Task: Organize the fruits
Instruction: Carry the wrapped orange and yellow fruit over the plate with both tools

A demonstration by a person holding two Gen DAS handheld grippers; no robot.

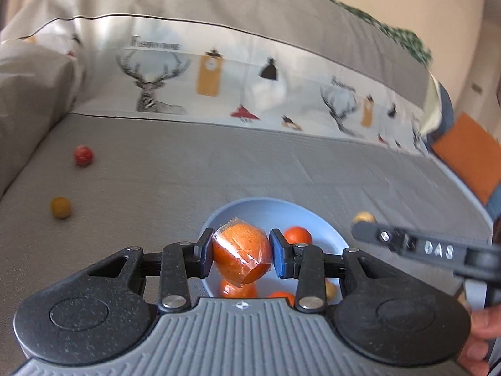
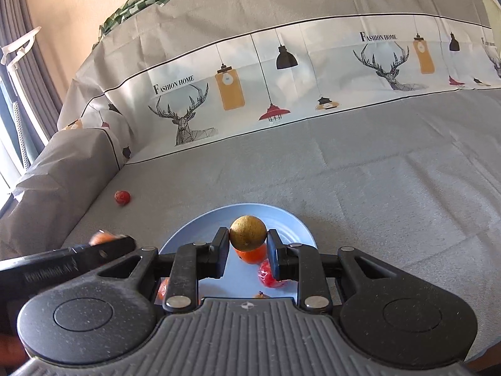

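My left gripper (image 1: 241, 255) is shut on a plastic-wrapped orange (image 1: 241, 257) and holds it over the light blue plate (image 1: 275, 210). More orange fruits (image 1: 297, 235) lie in the plate. My right gripper (image 2: 248, 250) is shut on a small brown-yellow round fruit (image 2: 248, 232) and holds it over the same plate (image 2: 194, 235), above an orange (image 2: 253, 255) and a red fruit (image 2: 269, 277). The right gripper also shows in the left wrist view (image 1: 363, 222), and the left one at the left of the right wrist view (image 2: 109, 241).
The plate sits on a grey sofa seat (image 1: 188, 172). A red fruit (image 1: 83, 155) and a brown-yellow fruit (image 1: 61, 207) lie loose on the seat at the left. The red one shows in the right wrist view (image 2: 122, 197). The patterned backrest (image 2: 281, 78) rises behind.
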